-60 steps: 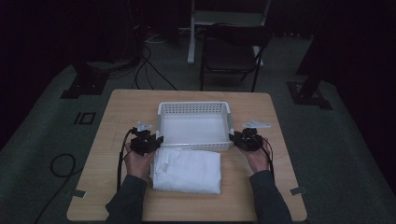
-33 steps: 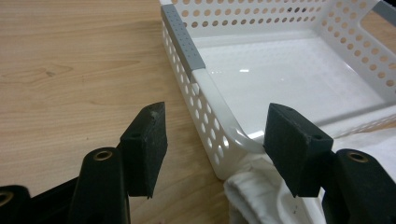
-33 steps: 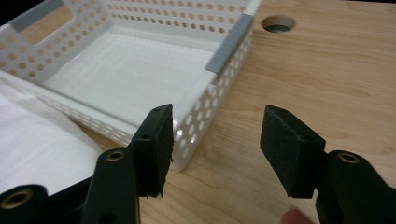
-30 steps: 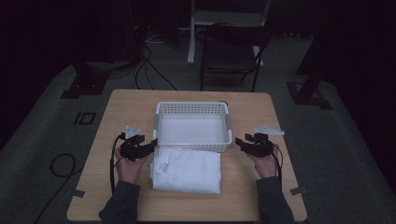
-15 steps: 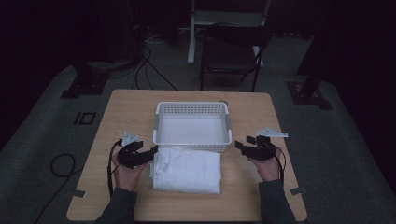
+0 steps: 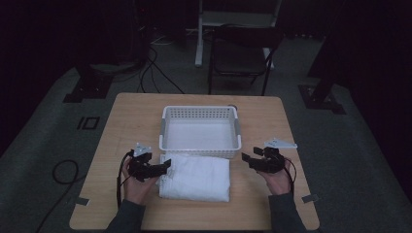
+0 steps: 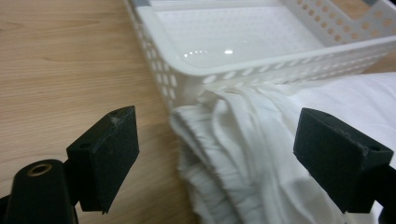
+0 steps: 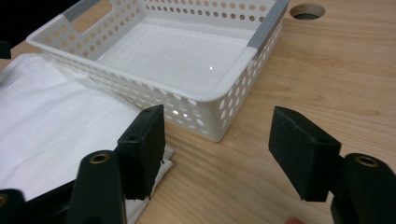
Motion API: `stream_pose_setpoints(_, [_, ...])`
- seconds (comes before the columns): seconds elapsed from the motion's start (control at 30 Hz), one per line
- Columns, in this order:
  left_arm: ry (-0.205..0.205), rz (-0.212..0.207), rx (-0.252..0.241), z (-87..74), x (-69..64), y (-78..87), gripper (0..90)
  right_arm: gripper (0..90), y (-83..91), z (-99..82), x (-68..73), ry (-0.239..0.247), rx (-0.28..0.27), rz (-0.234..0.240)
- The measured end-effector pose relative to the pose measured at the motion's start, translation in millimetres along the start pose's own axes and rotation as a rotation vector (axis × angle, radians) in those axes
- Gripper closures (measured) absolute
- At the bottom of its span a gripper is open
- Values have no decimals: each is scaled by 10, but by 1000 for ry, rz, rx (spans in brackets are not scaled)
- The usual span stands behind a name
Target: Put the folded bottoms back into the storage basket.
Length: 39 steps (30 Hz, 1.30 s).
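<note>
White cloth, a folded towel, lies flat on the wooden surface between the two grippers, its far edge touching the near wall of a white perforated basket. The left gripper rests at the towel's left edge, and its fingers stand released and wide, having just been opening; the bunched, layered folds of the towel's corner sit between them, but neither pad presses on the cloth. Just beyond those fingers rises the basket's corner. The right gripper hovers off the towel's right edge, apart from it. Its fingers are likewise released, with bare wood between them; they have been widening over the last moment. The towel's near right corner lies beside and partly behind the left-hand finger in the right gripper view, and the basket's corner stands just ahead of the gap. A round hole in the surface shows farther off, past the basket's grey handle.
</note>
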<state>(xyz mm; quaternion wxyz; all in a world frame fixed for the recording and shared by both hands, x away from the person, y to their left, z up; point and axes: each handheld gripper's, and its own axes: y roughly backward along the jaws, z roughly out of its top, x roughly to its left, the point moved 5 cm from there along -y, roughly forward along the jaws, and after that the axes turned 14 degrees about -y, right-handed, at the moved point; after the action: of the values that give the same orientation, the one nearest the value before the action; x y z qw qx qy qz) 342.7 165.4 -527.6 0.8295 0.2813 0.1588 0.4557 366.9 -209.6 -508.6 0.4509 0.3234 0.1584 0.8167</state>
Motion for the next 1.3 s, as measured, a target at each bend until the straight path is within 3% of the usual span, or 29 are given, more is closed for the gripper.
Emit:
stream_pose_setpoints(0.17, [-2, -28, -17, 27, -97, 13, 87, 323, 3, -48, 44, 16, 8, -4])
stream_pose_setpoints(0.37, [-8, -48, 19, -6, -237, -66, 15, 281, 26, -88, 107, 28, 13, 4])
stream_pose_setpoints(0.53, [-5, -59, 41, -81, -246, -120, 15, 257, 1, -155, 156, 36, 43, 13])
stream_pose_setpoints(0.6, [-18, -43, 79, -168, -224, -186, 15, 258, -25, -192, 173, 41, 58, -5])
stream_pose_setpoints(0.7, [-15, -43, 95, -248, -205, -263, 15, 249, -43, -242, 211, 45, 75, 9])
stream_pose_setpoints(0.9, [-14, -60, 82, -295, -188, -317, 15, 210, -65, -306, 315, 61, 91, 37])
stream_pose_setpoints(1.3, [76, -121, 103, -357, -151, -405, 20, 144, -397, -527, 544, 72, 174, 88])
